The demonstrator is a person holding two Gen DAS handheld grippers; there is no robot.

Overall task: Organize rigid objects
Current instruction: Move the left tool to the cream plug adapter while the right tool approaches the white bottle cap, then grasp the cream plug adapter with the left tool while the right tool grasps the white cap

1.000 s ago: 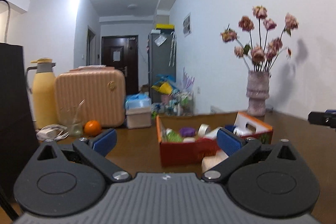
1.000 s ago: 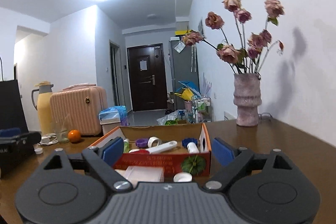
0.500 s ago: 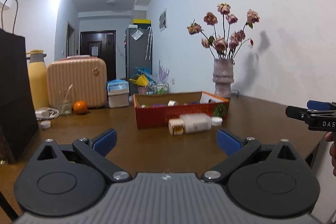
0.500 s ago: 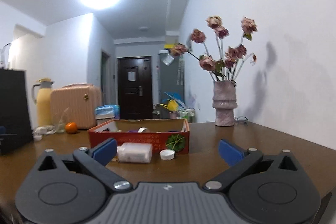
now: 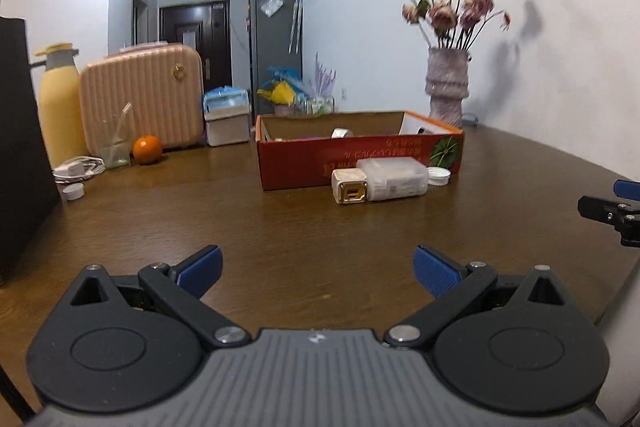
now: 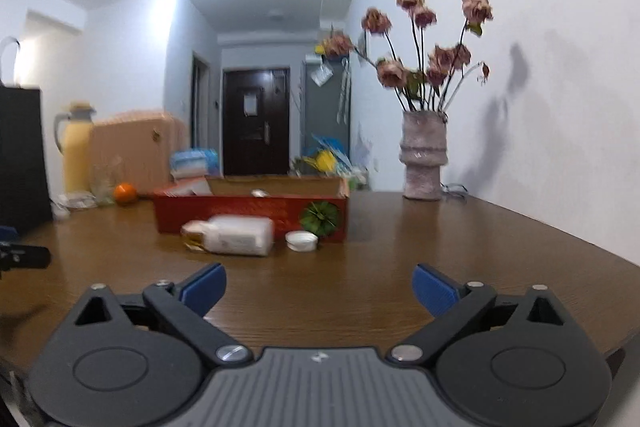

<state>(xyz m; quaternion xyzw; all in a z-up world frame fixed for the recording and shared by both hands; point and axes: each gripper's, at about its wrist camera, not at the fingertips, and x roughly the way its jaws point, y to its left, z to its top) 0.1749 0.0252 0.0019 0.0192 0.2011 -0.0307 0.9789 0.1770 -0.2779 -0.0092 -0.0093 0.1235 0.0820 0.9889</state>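
An open red cardboard box [image 5: 312, 159] holding several small items stands mid-table; it also shows in the right wrist view [image 6: 248, 213]. A white bottle with a gold cap [image 5: 380, 179] lies on its side in front of the box, with a white lid [image 5: 439, 175] beside it. The bottle [image 6: 236, 235] and lid [image 6: 301, 240] also show in the right wrist view. My left gripper [image 5: 318, 269] is open and empty, well short of the bottle. My right gripper [image 6: 318, 287] is open and empty near the table's front; its finger shows at the left wrist view's right edge [image 5: 608, 211].
A vase of dried roses [image 5: 446, 87] stands at the back right by the wall. At the left are a black bag [image 5: 20, 147], a yellow flask [image 5: 60, 103], a pink case [image 5: 140, 99], a glass [image 5: 114, 147], an orange [image 5: 147, 149], a cable and a small white cap [image 5: 74, 191].
Both grippers have pulled back from the box toward the table's near edge and stay open. The box and bottle now look farther away.
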